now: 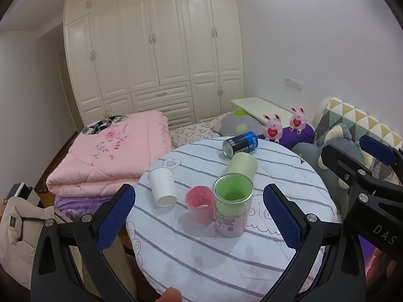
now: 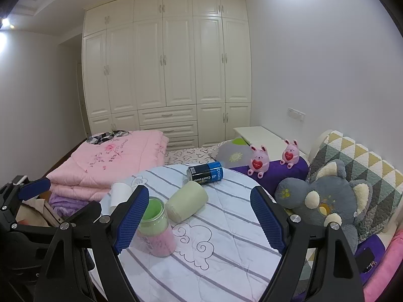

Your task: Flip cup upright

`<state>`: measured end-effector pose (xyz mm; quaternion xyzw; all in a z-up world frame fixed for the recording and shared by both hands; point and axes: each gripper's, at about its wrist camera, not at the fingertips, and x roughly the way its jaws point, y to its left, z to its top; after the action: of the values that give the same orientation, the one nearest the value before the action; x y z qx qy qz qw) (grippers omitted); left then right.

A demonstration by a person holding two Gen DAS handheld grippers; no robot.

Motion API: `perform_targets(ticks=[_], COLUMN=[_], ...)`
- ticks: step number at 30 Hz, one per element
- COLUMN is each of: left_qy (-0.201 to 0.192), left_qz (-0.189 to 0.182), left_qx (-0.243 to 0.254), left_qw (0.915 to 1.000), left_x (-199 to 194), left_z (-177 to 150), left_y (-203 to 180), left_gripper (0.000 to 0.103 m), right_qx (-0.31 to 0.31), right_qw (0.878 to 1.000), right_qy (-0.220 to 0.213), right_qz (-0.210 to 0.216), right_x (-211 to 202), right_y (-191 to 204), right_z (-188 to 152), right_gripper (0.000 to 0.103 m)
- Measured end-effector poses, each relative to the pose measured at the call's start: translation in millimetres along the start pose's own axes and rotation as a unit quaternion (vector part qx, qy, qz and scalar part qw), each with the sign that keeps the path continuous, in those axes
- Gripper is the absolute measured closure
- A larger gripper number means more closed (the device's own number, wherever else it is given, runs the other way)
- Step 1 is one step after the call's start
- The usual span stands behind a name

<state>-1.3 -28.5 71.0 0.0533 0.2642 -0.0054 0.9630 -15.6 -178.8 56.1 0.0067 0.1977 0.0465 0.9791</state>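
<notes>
I see nothing done yet. The pale green cup (image 2: pixel 187 202) lies on its side on the round table (image 2: pixel 226 239), just behind the upright glass jar (image 1: pixel 232 205), and the white paper cup (image 1: pixel 163 186) also lies tipped. My left gripper (image 1: pixel 199 216) and right gripper (image 2: pixel 199 220) both hover with jaws wide apart, holding nothing. Every step remains: reach, grasp, turn upright.
</notes>
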Motion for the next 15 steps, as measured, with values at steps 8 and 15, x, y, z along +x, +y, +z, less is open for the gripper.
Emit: perform_targets(ticks=[8, 15], left_qy=[-0.004, -0.059], left_qz=[0.000, -0.002], left_qx=[-0.004, -0.004], left_qw=[1.0000, 0.9982], left_x=[6.5, -2.2], left_z=[7.7, 9.3], left_y=[-1.9, -6.7], left_gripper=[0.000, 0.000], right_qx=[0.003, 0.004], right_qw=[1.000, 0.999], right_qy=[-0.002, -0.039], right_qz=[0.004, 0.005], right_x=[8.4, 2.6], right_y=[-4.3, -7.1], right_z=[6.3, 9.8], right_gripper=[0.019, 0.019])
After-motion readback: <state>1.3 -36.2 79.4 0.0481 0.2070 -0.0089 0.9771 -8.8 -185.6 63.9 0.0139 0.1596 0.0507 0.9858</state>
